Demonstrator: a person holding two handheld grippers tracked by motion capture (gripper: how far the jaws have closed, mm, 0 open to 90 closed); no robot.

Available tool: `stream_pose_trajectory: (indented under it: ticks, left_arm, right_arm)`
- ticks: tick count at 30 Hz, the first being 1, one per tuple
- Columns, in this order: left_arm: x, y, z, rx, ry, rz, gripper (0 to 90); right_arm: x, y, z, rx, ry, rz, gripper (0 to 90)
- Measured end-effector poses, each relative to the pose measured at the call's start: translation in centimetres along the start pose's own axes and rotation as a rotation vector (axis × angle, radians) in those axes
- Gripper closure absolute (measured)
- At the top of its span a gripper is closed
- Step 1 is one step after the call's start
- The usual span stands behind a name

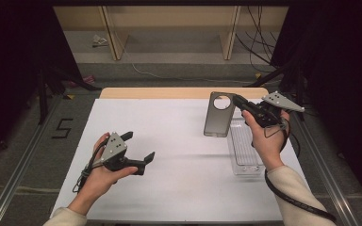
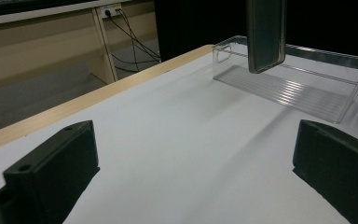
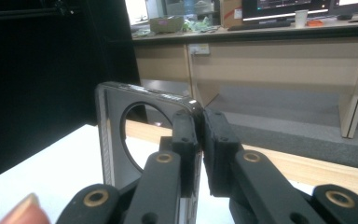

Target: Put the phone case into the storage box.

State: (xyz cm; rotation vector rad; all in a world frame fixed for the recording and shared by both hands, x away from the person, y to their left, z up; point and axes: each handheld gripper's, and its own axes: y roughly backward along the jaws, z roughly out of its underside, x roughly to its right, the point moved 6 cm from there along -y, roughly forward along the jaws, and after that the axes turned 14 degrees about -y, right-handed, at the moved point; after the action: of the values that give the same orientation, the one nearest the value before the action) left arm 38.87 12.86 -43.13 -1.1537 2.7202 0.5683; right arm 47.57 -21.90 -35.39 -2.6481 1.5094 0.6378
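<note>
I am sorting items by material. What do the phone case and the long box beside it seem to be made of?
The phone case, held by the right tongs, looks like smoky, half-clear soft plastic, perhaps TPU: glossy edges, the table showing faintly through. The long box seems hard, clear, glossy plastic: see-through walls, ribbed bottom, bright reflections.

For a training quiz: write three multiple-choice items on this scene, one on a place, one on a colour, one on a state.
1. Where is the clear tray?
A. right side of the table
B. left side
C. on the floor

2. What colour is the phone case?
A. red
B. smoky grey
C. yellow

3. How does the left gripper stand?
A. shut on the case
B. shut on the tray
C. open, holding nothing

Answers: 1 A, it lies below the right gripper; 2 B, translucent grey shell with a round hole; 3 C, jaws apart over bare table.
</note>
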Motion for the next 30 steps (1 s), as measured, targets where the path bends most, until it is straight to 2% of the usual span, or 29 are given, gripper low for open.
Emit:
stream_pose_trajectory:
  ticks: [22, 30]
  left_arm:
    - [-0.1, 0.0, 0.1, -0.004, -0.002, -0.005, 0.0]
    - [-0.1, 0.0, 0.1, -0.006, -0.003, -0.004, 0.0]
  right_arm:
    - [1.2, 0.3, -1.0, 0.024, -0.001, 0.031, 84.5]
    - [2.0, 0.8, -1.8, 0.049, -0.002, 0.048, 84.5]
